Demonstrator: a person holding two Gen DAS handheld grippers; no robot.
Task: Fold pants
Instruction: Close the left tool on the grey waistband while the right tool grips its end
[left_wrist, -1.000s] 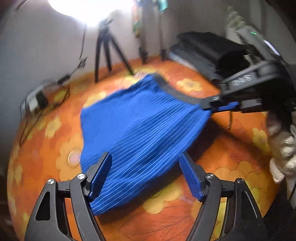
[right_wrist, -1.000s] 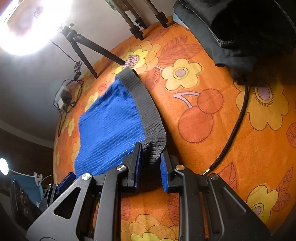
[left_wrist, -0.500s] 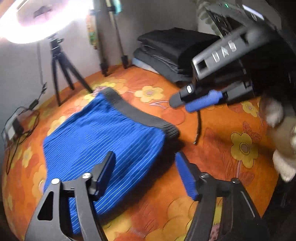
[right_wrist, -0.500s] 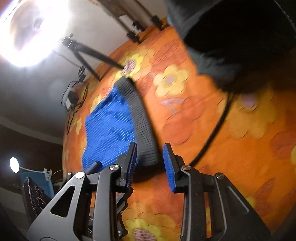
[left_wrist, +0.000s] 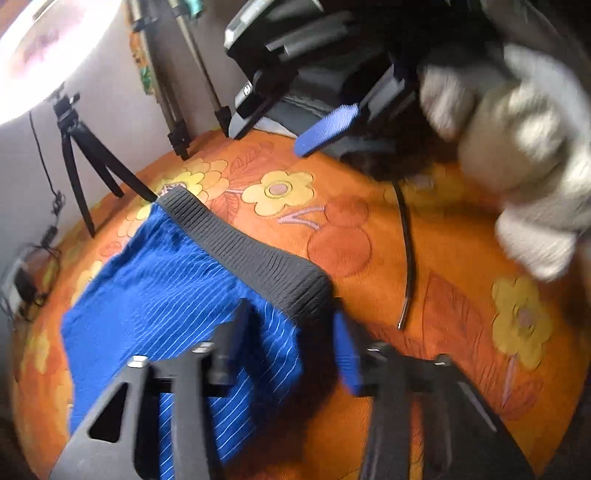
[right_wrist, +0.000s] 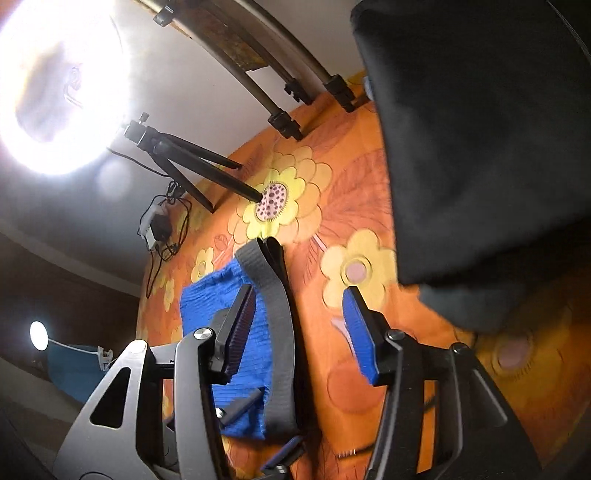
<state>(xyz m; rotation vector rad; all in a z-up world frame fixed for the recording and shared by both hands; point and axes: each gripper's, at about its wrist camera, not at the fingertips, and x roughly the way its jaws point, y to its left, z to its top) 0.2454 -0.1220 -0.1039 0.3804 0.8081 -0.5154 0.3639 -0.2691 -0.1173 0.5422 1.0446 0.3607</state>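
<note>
The left claw (left_wrist: 291, 347) is spread wide and holds nothing; it hangs low over the near corner of the blue pants (left_wrist: 177, 295), where the grey waistband (left_wrist: 243, 247) ends. One blue pad sits beside that corner and the other finger is above the blue cloth; whether either touches the fabric cannot be told through the blur. The right claw (right_wrist: 299, 332) is also spread and empty, raised above the pants with the waistband running between its fingers in its own view. From the left view it hovers beyond the waistband, gripped by a hand in a pale glove (left_wrist: 517, 155).

The pants lie flat on the orange flowered tabletop (left_wrist: 443, 295) as a compact rectangle, waistband along the far edge, apparently already folded at least once. Further folding may remain. Beyond the waistband sit a black cable (left_wrist: 406, 251), a dark stack of clothes (right_wrist: 480, 129) and a tripod (left_wrist: 85, 158).
</note>
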